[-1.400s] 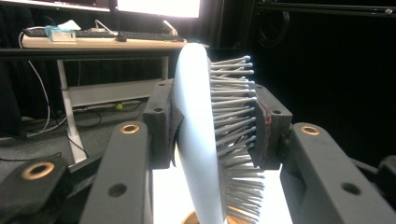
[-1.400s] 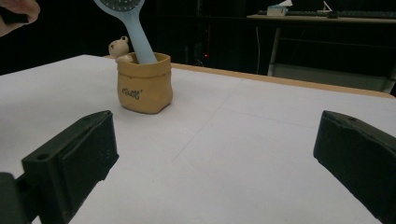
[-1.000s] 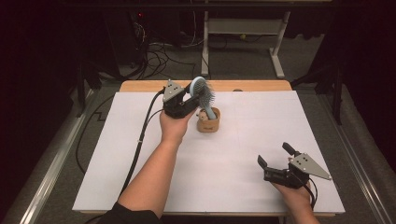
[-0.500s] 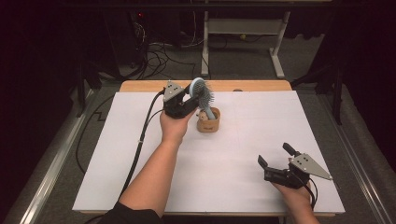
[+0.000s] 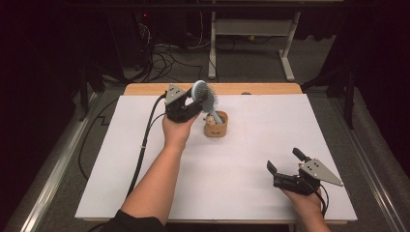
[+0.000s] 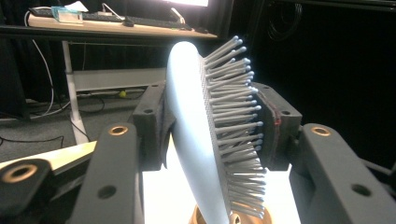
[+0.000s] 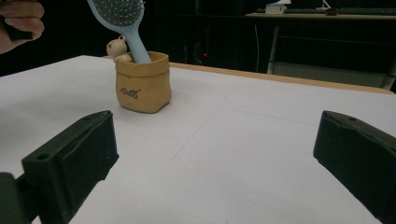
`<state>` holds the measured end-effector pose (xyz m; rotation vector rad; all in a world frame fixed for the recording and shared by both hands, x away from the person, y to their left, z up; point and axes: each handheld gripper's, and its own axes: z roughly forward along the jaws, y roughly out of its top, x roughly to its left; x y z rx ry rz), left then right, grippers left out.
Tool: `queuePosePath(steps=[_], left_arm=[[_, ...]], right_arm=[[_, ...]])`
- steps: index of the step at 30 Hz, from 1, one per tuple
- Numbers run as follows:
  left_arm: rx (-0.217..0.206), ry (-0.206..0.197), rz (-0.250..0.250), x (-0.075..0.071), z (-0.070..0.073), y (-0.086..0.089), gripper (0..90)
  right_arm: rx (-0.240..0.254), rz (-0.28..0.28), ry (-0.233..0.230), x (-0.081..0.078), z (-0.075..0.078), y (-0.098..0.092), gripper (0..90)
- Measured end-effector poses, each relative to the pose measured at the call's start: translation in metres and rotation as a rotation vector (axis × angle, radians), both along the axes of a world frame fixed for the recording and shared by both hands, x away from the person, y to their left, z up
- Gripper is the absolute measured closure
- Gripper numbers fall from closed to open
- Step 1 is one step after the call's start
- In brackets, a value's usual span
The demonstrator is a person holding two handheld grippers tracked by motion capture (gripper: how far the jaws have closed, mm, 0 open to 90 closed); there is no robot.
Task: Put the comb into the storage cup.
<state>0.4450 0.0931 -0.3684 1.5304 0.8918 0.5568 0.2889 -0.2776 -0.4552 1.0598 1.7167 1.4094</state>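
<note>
Dark room, grey floor

In the upper middle of the frame the left gripper, its jaws just easing apart, flanks a blue hairbrush standing tilted in a tan pot; the right gripper hovers wide-jawed at lower right

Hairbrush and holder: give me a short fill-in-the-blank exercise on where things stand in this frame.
1. The light blue hairbrush stands with its handle inside the tan ____.
2. The head of the hairbrush sits between the jaws of the ____ hand-held gripper.
3. The right hand-held gripper rests low over the white table with its jaws ____.
4. A small ____ figure peeks over the holder's rim.

Missing words: holder; left; open; bear
</note>
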Motion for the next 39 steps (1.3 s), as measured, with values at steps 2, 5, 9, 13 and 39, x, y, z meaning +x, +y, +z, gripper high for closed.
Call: queuePosePath(steps=[2,5,9,13,39], left_arm=[[0.005,-0.001,0.000,0.000,0.000,0.000,50.4],[0.019,-0.003,0.002,-0.001,0.000,0.000,48.6],[0.018,0.006,-0.003,0.000,0.001,0.003,46.0],[0.023,0.011,-0.002,0.000,0.001,0.004,43.8],[0.051,0.034,0.016,0.001,0.003,0.013,30.7]], right_arm=[[0.001,0.002,0.001,0.000,0.000,0.000,0.0],[0.000,0.002,0.002,0.000,0.000,0.000,0.0],[0.001,0.002,0.002,0.000,0.000,0.001,0.0],[0.000,0.007,0.001,0.000,0.000,0.001,0.0],[-0.005,0.006,0.003,0.001,0.000,0.002,0.0]])
